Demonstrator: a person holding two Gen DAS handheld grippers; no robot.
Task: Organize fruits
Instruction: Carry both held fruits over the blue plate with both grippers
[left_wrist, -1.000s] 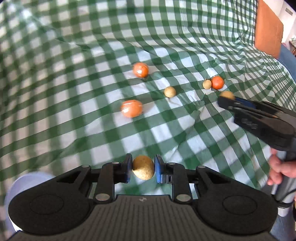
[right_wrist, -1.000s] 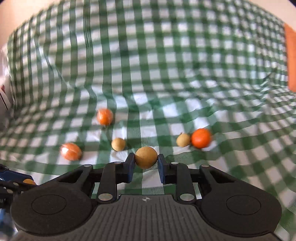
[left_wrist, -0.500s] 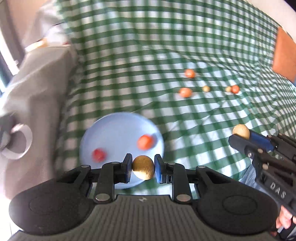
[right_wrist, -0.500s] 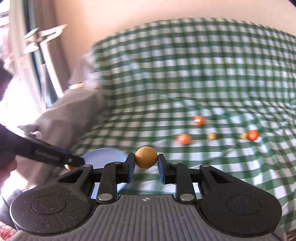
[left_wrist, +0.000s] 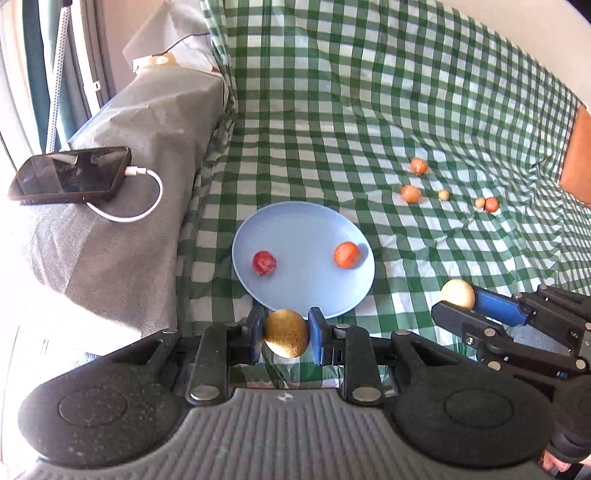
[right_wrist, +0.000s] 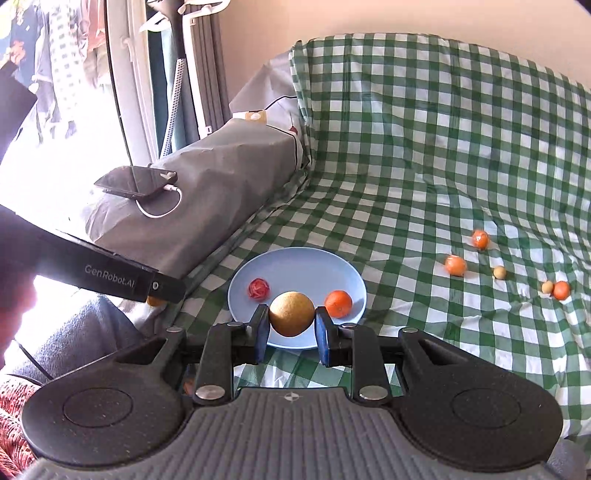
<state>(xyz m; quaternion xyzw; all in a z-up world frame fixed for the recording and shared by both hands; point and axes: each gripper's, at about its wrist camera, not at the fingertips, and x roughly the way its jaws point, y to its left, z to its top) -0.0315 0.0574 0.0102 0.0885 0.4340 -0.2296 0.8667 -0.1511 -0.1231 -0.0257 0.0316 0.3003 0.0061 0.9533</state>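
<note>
My left gripper (left_wrist: 286, 334) is shut on a tan round fruit (left_wrist: 286, 333), held at the near rim of a blue plate (left_wrist: 295, 291). The plate holds a red fruit (left_wrist: 264, 263) and an orange fruit (left_wrist: 346, 254). My right gripper (right_wrist: 291, 328) is shut on a second tan round fruit (right_wrist: 291, 314), held over the near side of the same plate (right_wrist: 295, 260); it also shows in the left wrist view (left_wrist: 457, 294). Several orange and tan fruits (left_wrist: 410, 193) lie on the green checked cloth (left_wrist: 369, 110) to the far right.
A grey covered ledge (left_wrist: 122, 206) runs along the left of the cloth, with a black phone (left_wrist: 70, 175) on a white cable on it. A window and curtains stand beyond it. An orange cushion (left_wrist: 576, 155) sits at the far right.
Both grippers have swung left, away from the loose fruits, each still holding its tan fruit. They now hang at the blue plate, which has come into full view.
</note>
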